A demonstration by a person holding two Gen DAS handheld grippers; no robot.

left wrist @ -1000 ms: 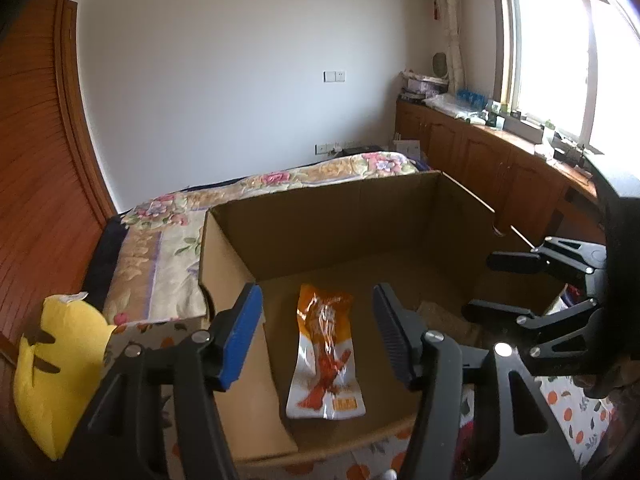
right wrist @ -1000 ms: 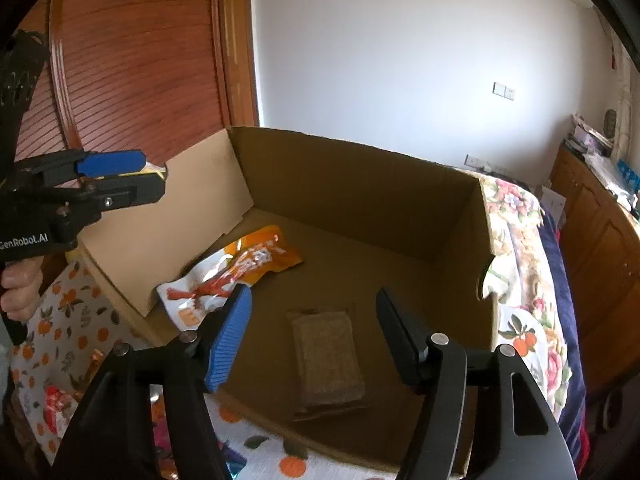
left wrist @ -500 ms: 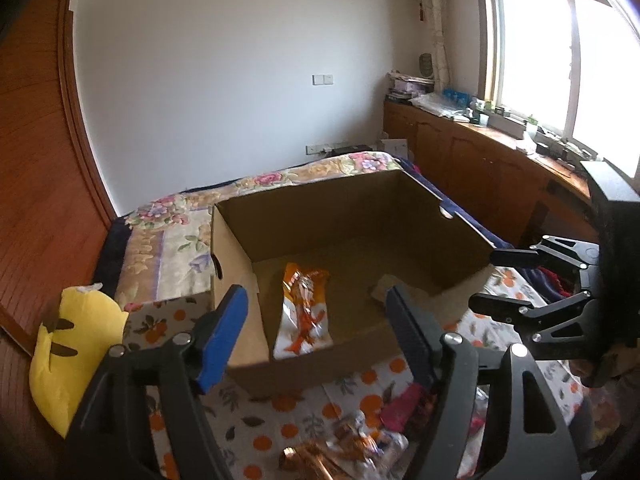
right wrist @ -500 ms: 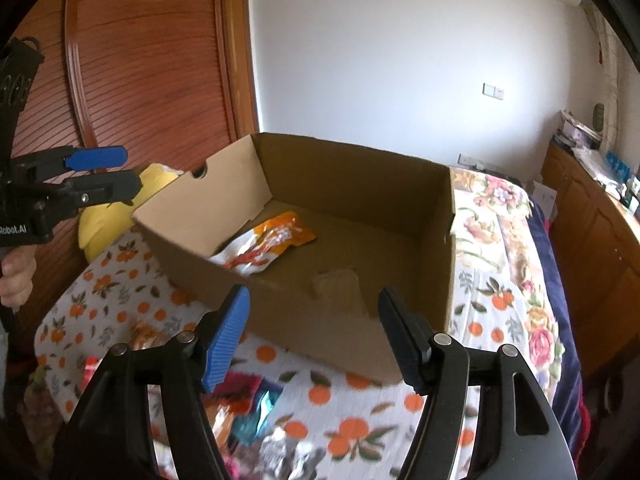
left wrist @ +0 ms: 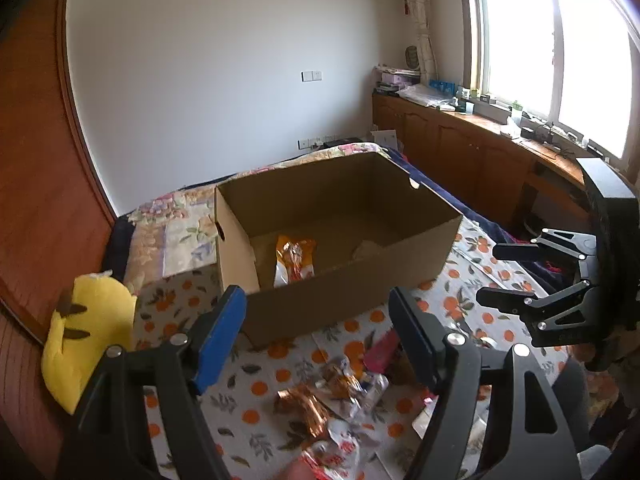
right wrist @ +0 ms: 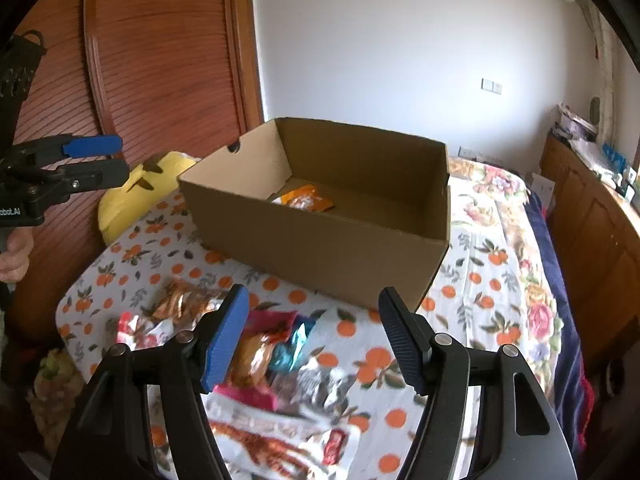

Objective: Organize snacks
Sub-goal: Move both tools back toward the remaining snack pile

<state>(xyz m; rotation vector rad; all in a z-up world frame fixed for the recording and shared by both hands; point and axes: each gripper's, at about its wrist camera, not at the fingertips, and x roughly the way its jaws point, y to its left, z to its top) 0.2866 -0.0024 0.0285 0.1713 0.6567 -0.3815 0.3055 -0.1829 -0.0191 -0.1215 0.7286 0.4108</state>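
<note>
Both the left gripper and the right gripper stand open and empty over the loose snack packets heaped on the bed near its front edge. The cardboard box further up the bed already holds an orange packet. The step in hand looks like fetching more snacks: next, each gripper should probably lower onto one packet and close its fingers.

left gripper: black frame, silver screws, one blue pad, one black ribbed pad
right gripper: same black frame, blue and black pads
marking: white lettering beside the left gripper's blue pad
</note>
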